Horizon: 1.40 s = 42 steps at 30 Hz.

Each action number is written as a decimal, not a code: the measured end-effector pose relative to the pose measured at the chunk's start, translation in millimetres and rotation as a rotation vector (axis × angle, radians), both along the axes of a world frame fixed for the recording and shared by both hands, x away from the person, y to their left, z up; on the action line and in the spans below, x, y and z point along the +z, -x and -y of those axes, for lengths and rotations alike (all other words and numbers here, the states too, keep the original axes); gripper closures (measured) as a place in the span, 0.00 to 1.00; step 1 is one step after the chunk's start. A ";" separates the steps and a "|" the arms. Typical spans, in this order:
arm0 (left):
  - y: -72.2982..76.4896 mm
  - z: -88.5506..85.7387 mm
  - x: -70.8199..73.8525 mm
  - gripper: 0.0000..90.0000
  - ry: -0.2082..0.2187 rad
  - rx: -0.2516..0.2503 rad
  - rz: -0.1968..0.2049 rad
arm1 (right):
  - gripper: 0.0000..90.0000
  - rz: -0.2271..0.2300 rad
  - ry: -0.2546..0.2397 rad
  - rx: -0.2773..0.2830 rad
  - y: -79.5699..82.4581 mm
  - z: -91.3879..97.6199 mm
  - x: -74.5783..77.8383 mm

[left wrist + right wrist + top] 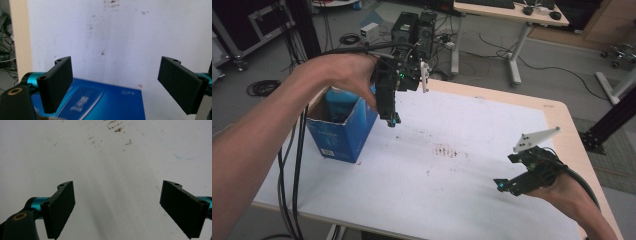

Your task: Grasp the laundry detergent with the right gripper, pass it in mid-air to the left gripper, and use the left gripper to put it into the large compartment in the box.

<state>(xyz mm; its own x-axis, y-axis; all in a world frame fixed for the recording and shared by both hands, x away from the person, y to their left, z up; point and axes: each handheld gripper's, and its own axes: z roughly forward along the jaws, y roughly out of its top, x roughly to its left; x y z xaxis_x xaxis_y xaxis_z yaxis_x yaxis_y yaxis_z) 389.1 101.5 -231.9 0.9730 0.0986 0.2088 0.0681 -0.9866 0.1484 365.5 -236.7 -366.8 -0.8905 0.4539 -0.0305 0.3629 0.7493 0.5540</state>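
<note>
A blue cardboard box (343, 131) stands open-topped at the table's left, and a blue item (341, 100) sits inside it. My left gripper (392, 120) hangs pointing down just right of the box, above the white table cover. In the left gripper view its jaws stand wide apart with nothing between them, the box's blue side (100, 102) below. My right gripper (503, 186) rests low over the table's right front. Its jaws in the right gripper view are spread wide over bare white cover, holding nothing.
The white cover (472, 130) carries brown stains (445, 150) near the middle. Black cables (292, 170) hang off the table's left edge. A wooden rim (569, 135) borders the right side. Desks, computer cases and cables stand on the floor beyond.
</note>
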 end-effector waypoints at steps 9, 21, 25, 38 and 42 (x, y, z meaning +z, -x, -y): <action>2.0 39.0 -38.2 0.14 0.017 -0.026 -0.043 | 0.14 0.009 0.003 -0.002 1.3 -3.0 3.5; 4.4 51.6 -77.5 0.14 0.004 -0.015 -0.078 | 0.14 0.021 0.005 0.000 3.2 -6.1 4.2; 3.4 54.3 -85.8 0.14 -0.006 -0.015 -0.089 | 0.14 0.020 0.003 -0.001 3.7 -5.7 4.4; 2.6 55.1 -91.1 0.14 -0.016 -0.016 -0.093 | 0.14 0.018 0.002 0.002 2.6 -6.1 3.5; 3.2 54.9 -92.5 0.14 -0.016 -0.013 -0.097 | 0.14 0.018 0.003 0.004 2.4 -6.4 3.4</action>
